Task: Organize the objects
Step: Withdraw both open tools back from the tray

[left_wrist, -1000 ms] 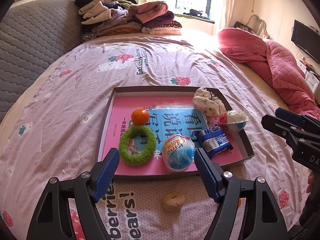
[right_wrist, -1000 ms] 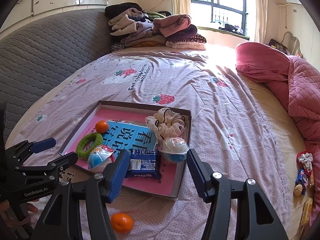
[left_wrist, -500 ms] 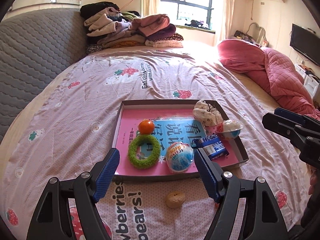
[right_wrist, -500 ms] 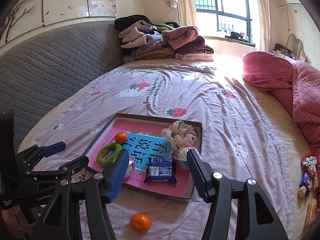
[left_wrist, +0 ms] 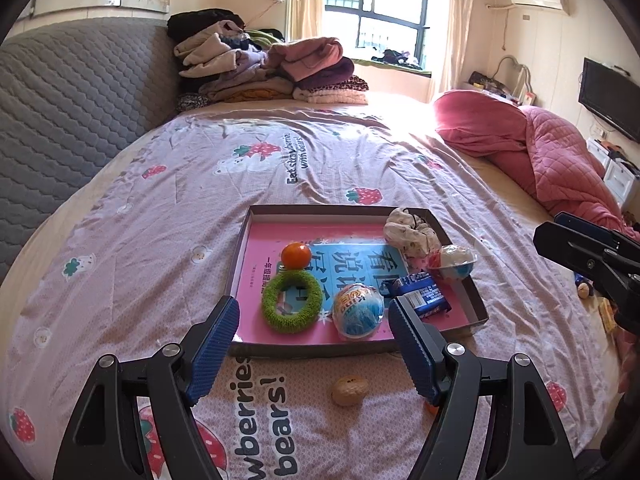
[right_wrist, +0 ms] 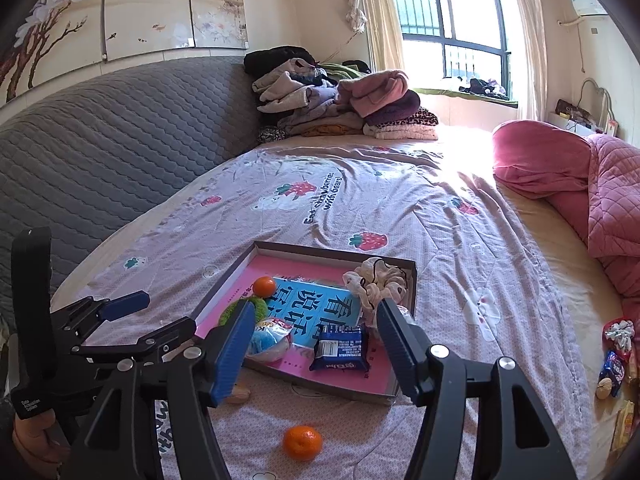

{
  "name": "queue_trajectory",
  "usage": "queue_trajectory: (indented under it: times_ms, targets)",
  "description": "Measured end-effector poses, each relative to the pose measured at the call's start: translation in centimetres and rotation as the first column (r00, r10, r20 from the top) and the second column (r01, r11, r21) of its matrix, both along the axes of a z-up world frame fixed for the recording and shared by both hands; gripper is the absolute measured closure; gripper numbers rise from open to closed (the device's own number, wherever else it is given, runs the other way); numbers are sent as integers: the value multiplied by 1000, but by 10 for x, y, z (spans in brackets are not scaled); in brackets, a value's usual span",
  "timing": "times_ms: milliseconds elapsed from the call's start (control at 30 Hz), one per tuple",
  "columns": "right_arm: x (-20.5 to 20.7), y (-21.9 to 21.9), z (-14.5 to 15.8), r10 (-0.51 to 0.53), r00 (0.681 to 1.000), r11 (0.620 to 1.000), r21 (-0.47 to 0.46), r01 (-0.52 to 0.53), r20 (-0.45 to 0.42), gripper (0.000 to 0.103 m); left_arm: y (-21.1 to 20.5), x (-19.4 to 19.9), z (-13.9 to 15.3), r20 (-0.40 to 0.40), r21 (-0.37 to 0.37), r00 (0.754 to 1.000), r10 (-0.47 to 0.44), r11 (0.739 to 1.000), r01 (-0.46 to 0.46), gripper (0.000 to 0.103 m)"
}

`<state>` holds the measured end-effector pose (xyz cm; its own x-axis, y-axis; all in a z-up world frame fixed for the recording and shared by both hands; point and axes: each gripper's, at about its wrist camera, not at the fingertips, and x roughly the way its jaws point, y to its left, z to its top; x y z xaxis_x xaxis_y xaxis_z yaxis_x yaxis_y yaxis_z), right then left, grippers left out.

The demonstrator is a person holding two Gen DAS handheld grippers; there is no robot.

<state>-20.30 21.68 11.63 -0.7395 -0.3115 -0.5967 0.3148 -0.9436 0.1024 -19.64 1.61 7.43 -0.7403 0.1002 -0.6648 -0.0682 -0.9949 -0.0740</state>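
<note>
A shallow pink-bottomed box (left_wrist: 240, 248) lies on the bed. It holds a tangerine (left_wrist: 296, 255), a green ring scrunchie (left_wrist: 292, 307), a blue egg-shaped pack (left_wrist: 358, 310), a blue snack packet (left_wrist: 422, 296), a jelly cup (left_wrist: 452, 262) and a cream scrunchie (left_wrist: 412, 232). In front of the box lie a tan nut (left_wrist: 349, 390) and a second tangerine (right_wrist: 303, 442). My left gripper (left_wrist: 314, 312) hovers open above the box's near edge, holding nothing. My right gripper (right_wrist: 316, 312) hangs over the near right corner, jaws opening, nothing between them.
Folded clothes (left_wrist: 272, 68) are piled at the head of the bed against a grey padded headboard (left_wrist: 60, 112). A pink quilt (left_wrist: 540, 152) is bunched on the right. Several small snacks (right_wrist: 616, 356) lie along the bed's right edge. A hand (right_wrist: 32, 436) grips the left tool.
Both grippers have risen and drawn back from the box, so it looks smaller and more of the room shows. The right jaws stand slightly wider. Nothing on the bed moved.
</note>
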Motion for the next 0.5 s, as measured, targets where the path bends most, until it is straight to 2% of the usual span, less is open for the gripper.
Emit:
queue_trajectory:
  times_ms: [500]
  targets:
    - [16, 2, -13, 9, 1000, 1000, 15, -9, 24, 40, 1, 9, -7, -1, 17, 1000, 2, 1000, -2, 25]
